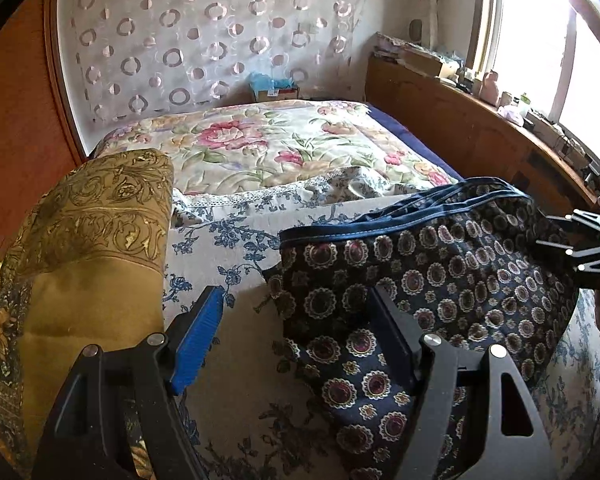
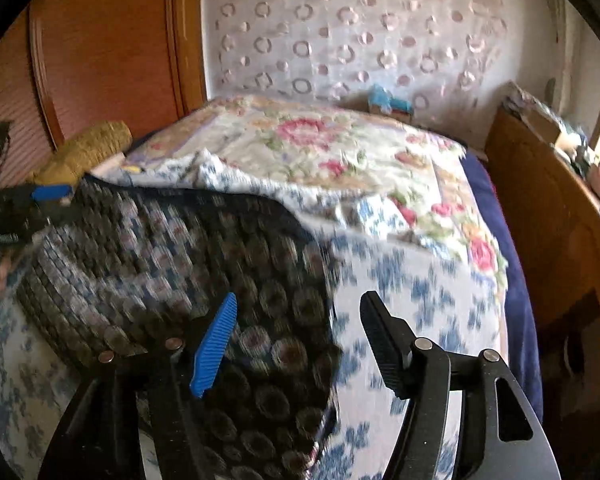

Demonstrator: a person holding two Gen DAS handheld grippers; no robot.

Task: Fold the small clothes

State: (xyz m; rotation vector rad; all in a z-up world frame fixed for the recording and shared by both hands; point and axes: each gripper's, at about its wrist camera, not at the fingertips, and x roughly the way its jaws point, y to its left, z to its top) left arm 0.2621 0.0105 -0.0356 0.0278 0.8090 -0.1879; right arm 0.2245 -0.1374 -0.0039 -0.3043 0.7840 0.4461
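The left wrist view is sharp. The dark navy garment with round medallion print and blue satin trim lies spread on the white bedcover with blue flower sprigs. The left gripper stands wide open: its blue ribbed pad is over the bedcover, just beside the garment's left edge, and its black finger is over the printed cloth. Nothing is pinched between them. At the left lies an ochre cushion with gold scroll pattern. Behind, a cream quilt with pink roses covers the bed. Only this view shows the bright window and the cluttered wooden ledge clearly. At the right edge, the black right gripper is seen at the garment's far side.

The right wrist view is blurred. The right gripper is open too, with no cloth gripped; its blue pad is above the garment, and its black finger is above the bedcover, so the garment's right edge lies between the jaws. This view alone shows the orange-brown wooden wardrobe door broadly.
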